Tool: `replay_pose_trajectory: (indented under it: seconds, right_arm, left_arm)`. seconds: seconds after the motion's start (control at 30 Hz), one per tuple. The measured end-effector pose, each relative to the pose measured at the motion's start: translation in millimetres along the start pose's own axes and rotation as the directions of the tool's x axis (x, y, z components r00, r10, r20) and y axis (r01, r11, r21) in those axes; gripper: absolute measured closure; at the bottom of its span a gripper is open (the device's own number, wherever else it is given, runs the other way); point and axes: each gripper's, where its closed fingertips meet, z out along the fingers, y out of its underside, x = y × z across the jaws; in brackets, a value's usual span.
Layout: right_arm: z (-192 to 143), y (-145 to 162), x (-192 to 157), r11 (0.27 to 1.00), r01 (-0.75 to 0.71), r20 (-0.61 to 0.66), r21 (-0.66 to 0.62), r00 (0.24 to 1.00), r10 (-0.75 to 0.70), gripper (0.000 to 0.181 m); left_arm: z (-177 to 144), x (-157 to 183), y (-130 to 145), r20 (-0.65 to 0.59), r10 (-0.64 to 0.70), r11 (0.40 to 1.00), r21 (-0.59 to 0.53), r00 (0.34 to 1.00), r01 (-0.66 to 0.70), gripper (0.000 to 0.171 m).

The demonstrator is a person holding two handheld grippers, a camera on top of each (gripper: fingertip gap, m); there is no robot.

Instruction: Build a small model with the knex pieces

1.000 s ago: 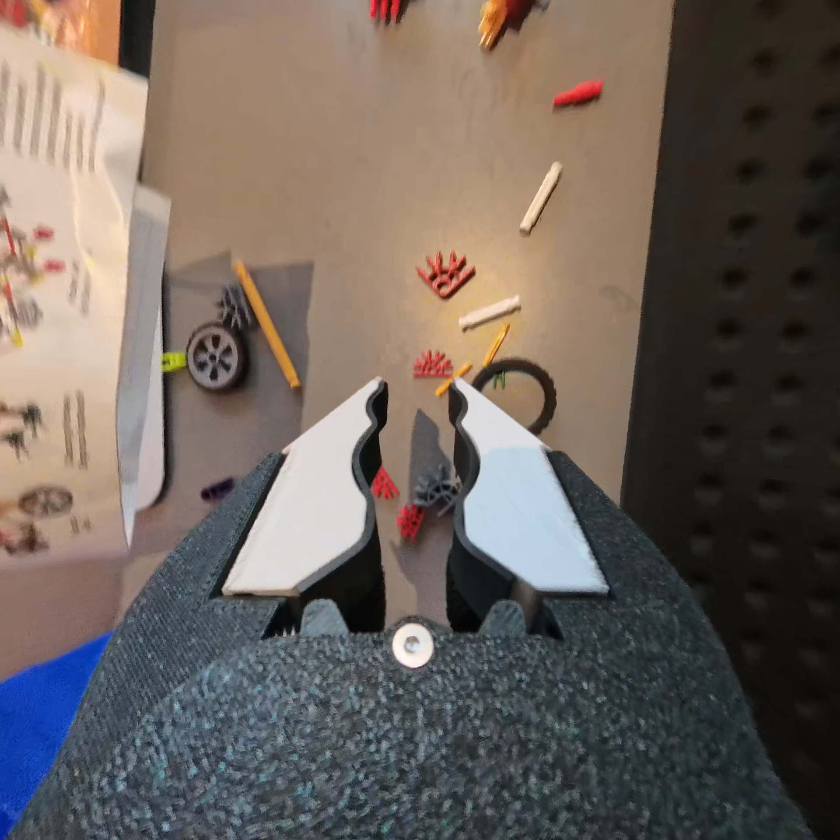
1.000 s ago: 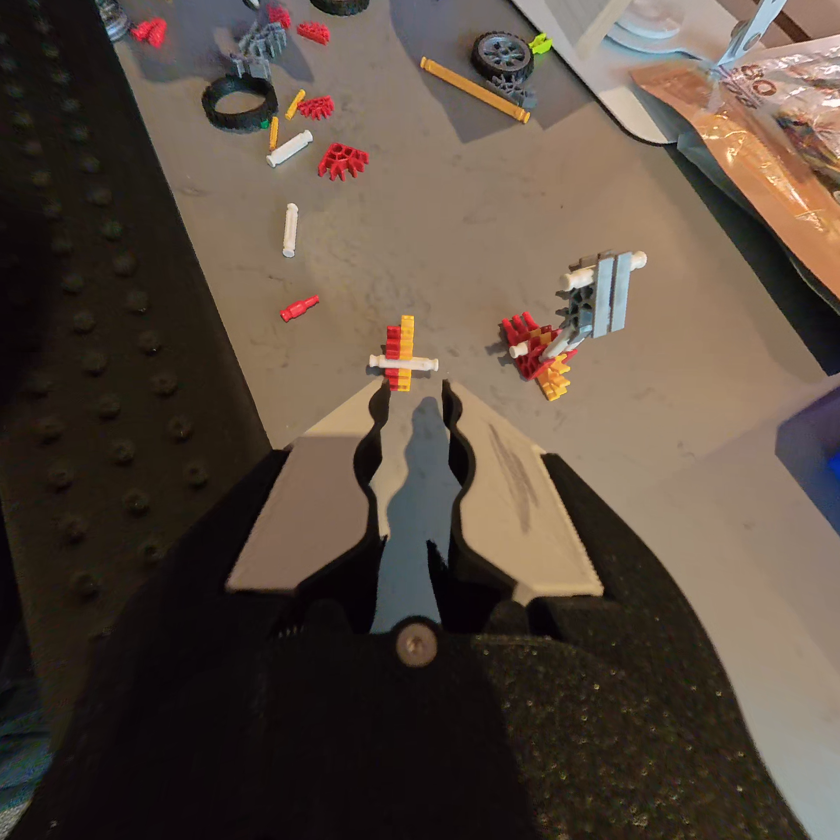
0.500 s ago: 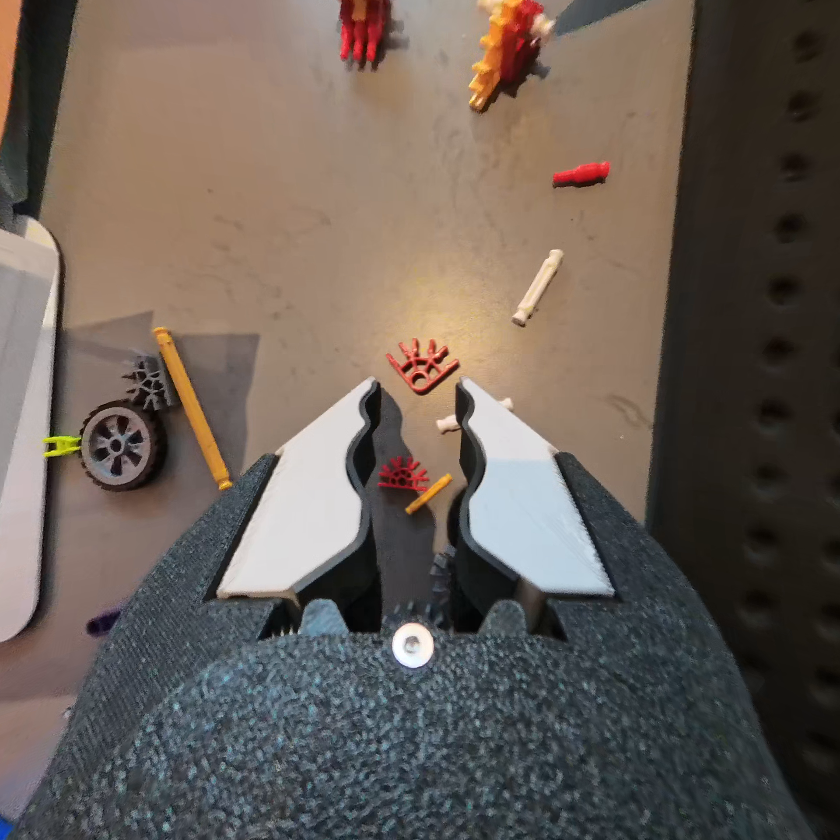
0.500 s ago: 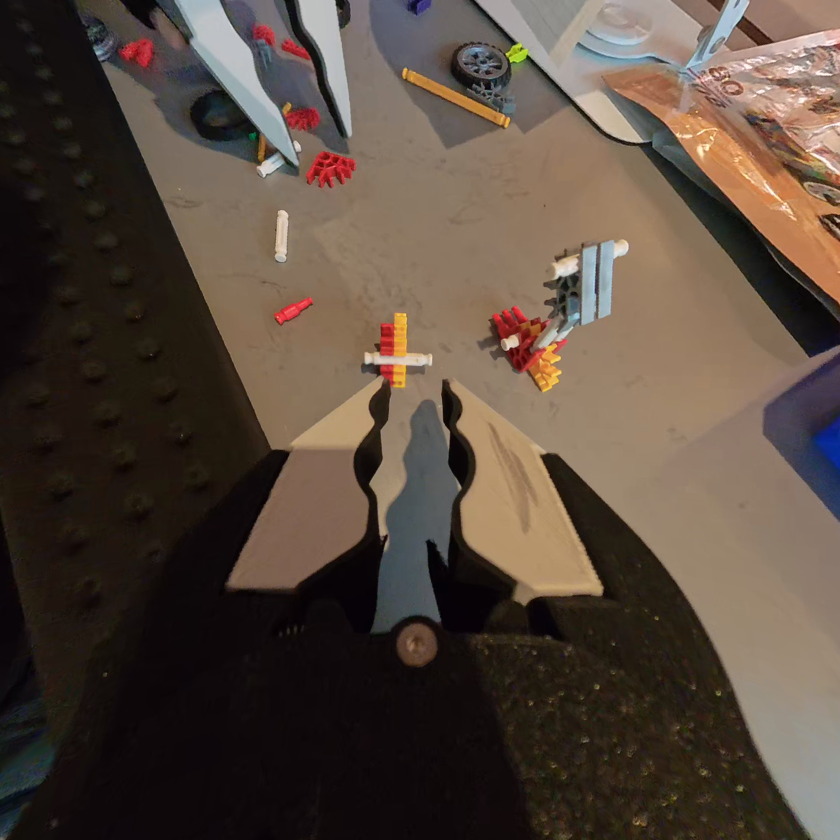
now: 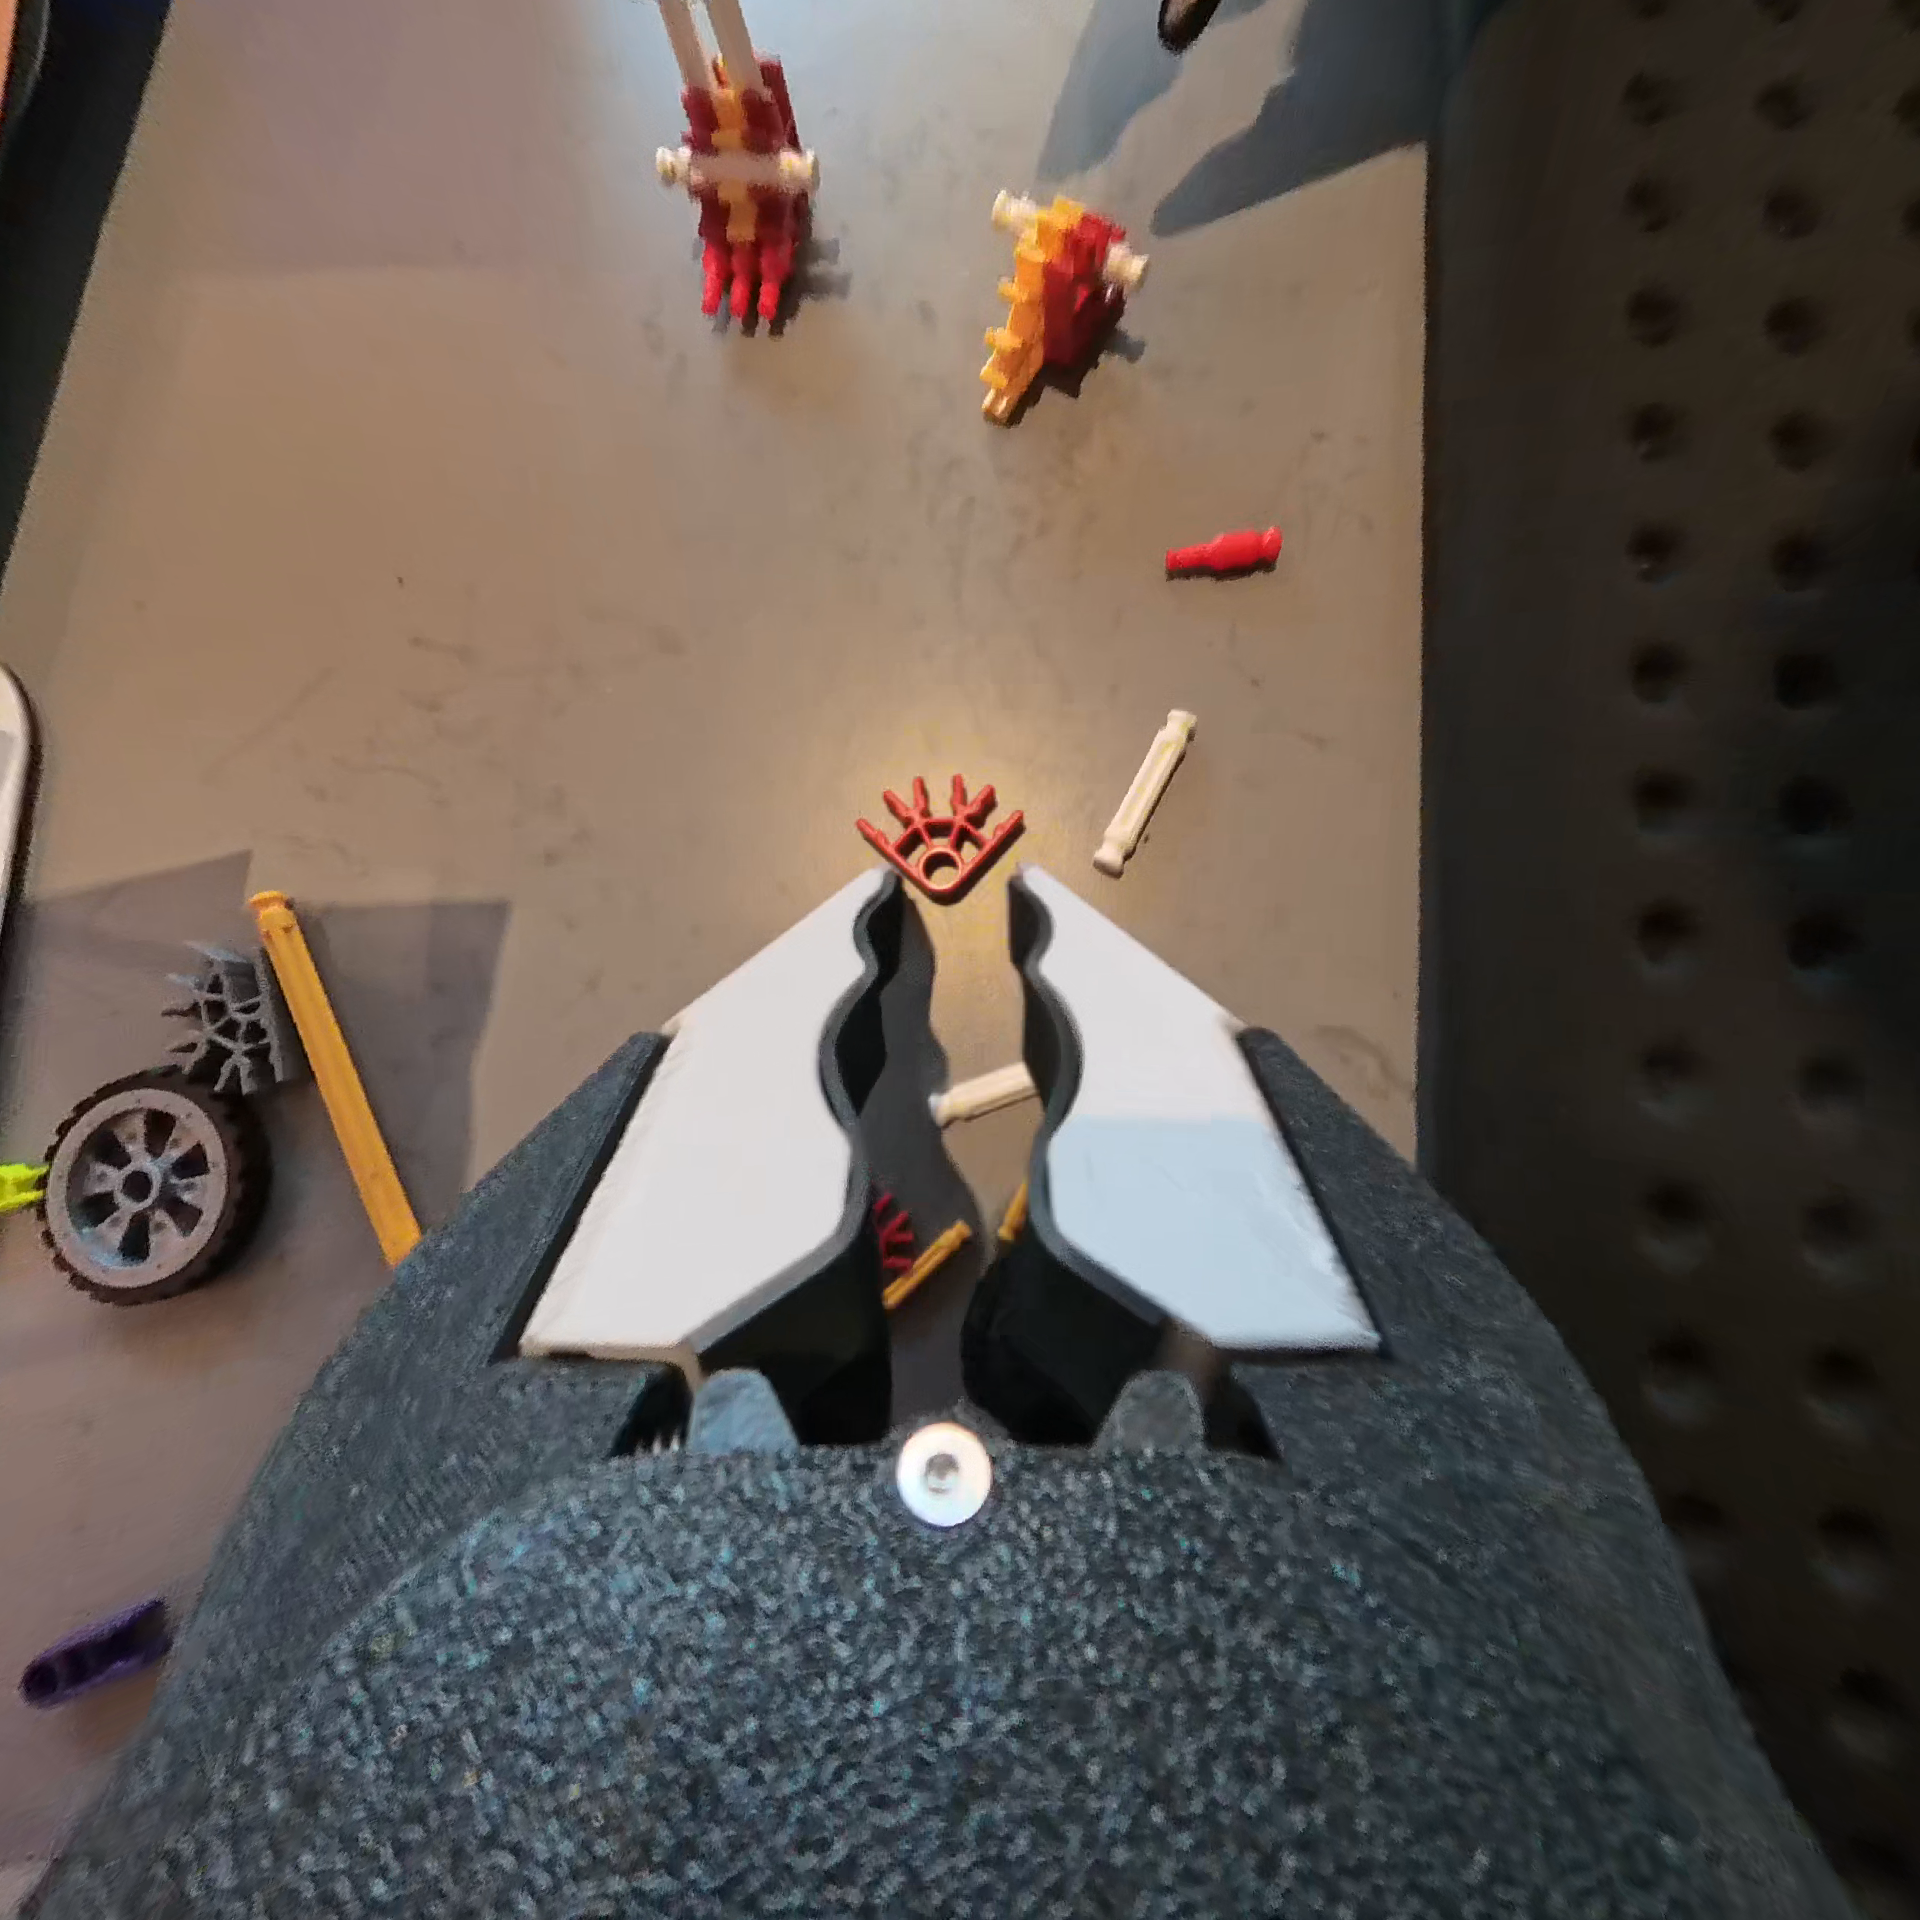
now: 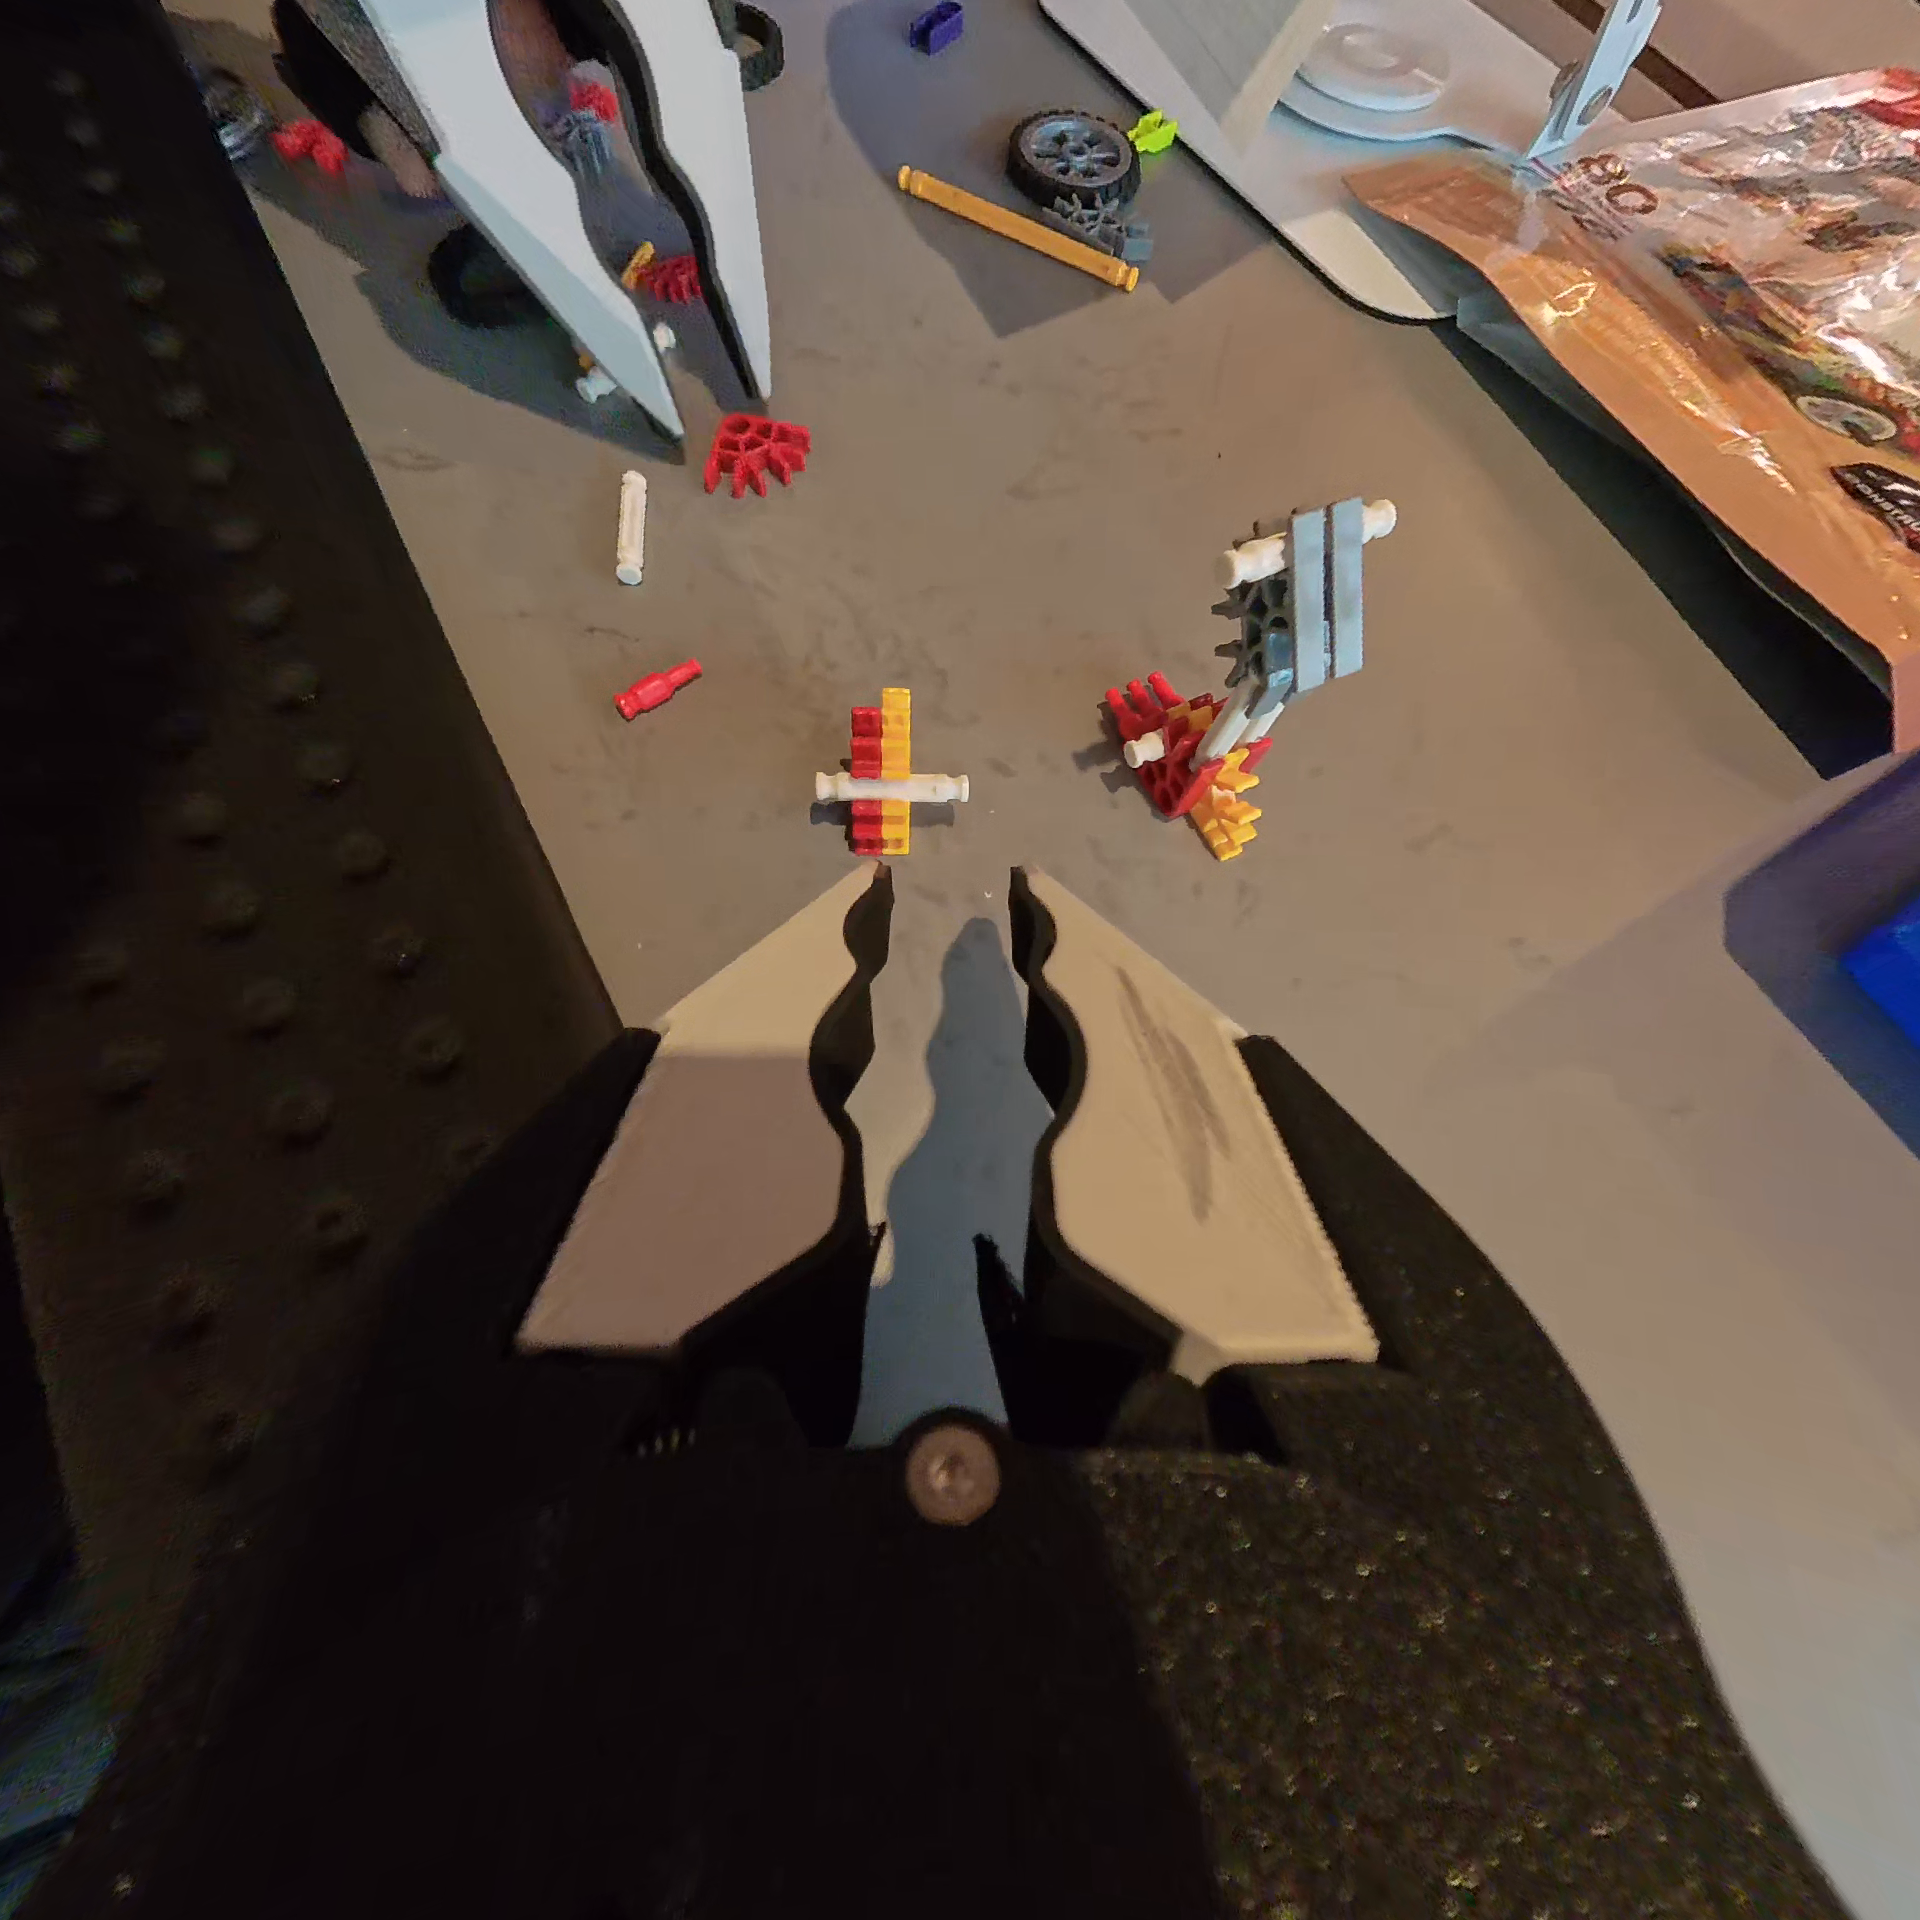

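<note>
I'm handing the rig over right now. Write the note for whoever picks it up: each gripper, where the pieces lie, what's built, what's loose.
Left gripper: open, empty, fingers just short of the flat red fan connector.
Right gripper: open, empty, tips just short of the red-and-yellow stack with a white rod through it.
Built: that stack; a larger red, yellow and grey assembly to its right.
Loose on the grey table: white rod, small red pin, long yellow rod, wheel.

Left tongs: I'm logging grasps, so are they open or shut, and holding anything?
Open and empty. The left tongs show a clear gap between the tips, with the red fan connector lying on the table just beyond them, ungripped.
</note>
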Motion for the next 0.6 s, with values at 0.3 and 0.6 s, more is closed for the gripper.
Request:
replay_pose_trajectory:
  seconds: [0.3, 0.6]
  right_arm:
    - [-4, 4, -3, 1.000, -0.009, -0.001, 0.013, 1.000, 0.009, 0.159]
    - [-8, 0, 0, 0.998, -0.051, 0.002, 0.048, 0.999, 0.051, 0.159]
  left_arm:
    - [15, 1, -10, -0.014, 0.000, 1.000, -0.017, 1.000, 0.000, 0.136]
    - [13, -6, -25, 0.045, 0.047, 0.999, 0.018, 0.998, -0.048, 0.139]
